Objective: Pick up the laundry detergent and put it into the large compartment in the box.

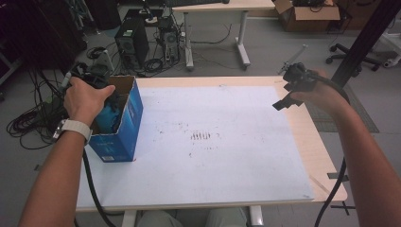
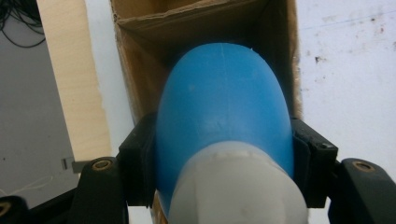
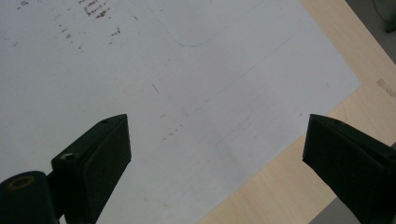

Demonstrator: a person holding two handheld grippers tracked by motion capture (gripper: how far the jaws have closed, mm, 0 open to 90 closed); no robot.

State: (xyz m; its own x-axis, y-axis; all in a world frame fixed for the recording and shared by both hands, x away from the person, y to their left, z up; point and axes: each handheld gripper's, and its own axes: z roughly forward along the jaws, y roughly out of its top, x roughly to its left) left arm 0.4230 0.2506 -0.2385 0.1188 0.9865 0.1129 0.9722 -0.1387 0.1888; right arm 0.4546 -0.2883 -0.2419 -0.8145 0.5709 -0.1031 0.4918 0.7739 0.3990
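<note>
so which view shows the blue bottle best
The left gripper view: the blue bottle sits large between the left hand-held gripper jaws, over the open box. In the high view the person's hand mostly hides it.

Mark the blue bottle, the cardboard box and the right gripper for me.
blue bottle [image 2: 222, 98]: left gripper view, on its rounded blue body between the jaws.
cardboard box [image 1: 131, 124]: high view, on its blue outer side wall.
right gripper [image 3: 215, 158]: right gripper view, midway between its open jaws.
</note>
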